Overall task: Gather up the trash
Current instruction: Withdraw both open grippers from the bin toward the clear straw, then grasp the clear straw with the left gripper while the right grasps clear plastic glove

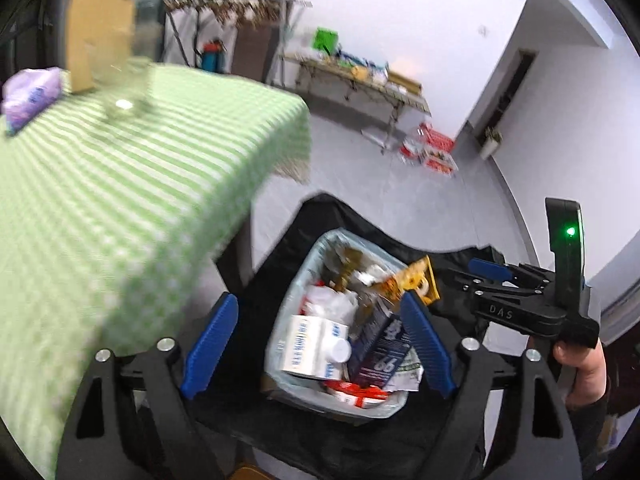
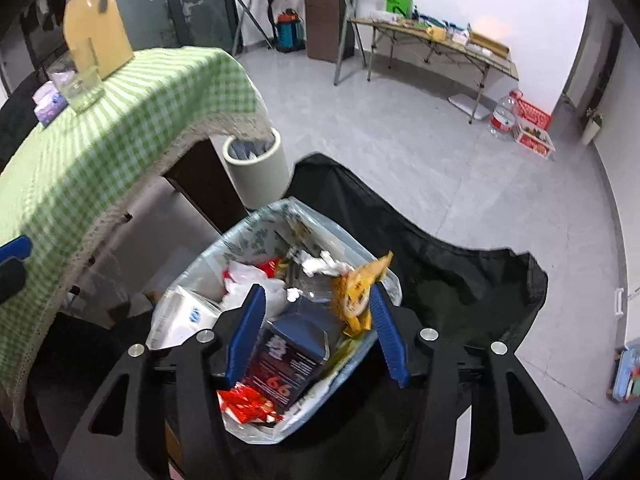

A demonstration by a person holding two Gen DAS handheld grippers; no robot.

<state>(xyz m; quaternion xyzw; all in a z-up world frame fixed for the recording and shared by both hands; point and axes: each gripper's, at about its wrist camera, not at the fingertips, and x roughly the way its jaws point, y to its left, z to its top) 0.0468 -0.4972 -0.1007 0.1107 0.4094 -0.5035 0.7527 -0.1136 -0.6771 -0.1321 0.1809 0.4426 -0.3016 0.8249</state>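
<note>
**Both grippers hung spread over the full trash bag**

Left wrist view: the left gripper [image 1: 318, 340] hovered, jaws spread and empty, over the trash bag [image 1: 288, 280] beside the green checked table [image 1: 120, 184]; the right gripper [image 1: 490, 268] was at right.

Right wrist view: the right gripper [image 2: 316, 336], jaws spread, hung above a dark blue carton [image 2: 288, 356] in the trash bag [image 2: 256, 236].

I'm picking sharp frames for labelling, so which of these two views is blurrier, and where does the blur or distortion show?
Left wrist view: blurrier, the green checked tablecloth is smeared and the yellow jug is soft; the trash bin is fairly readable. Right wrist view: sharper, the tablecloth checks and the dark blue carton are legible. Both views: fisheye bending of walls, dark corners.
</note>
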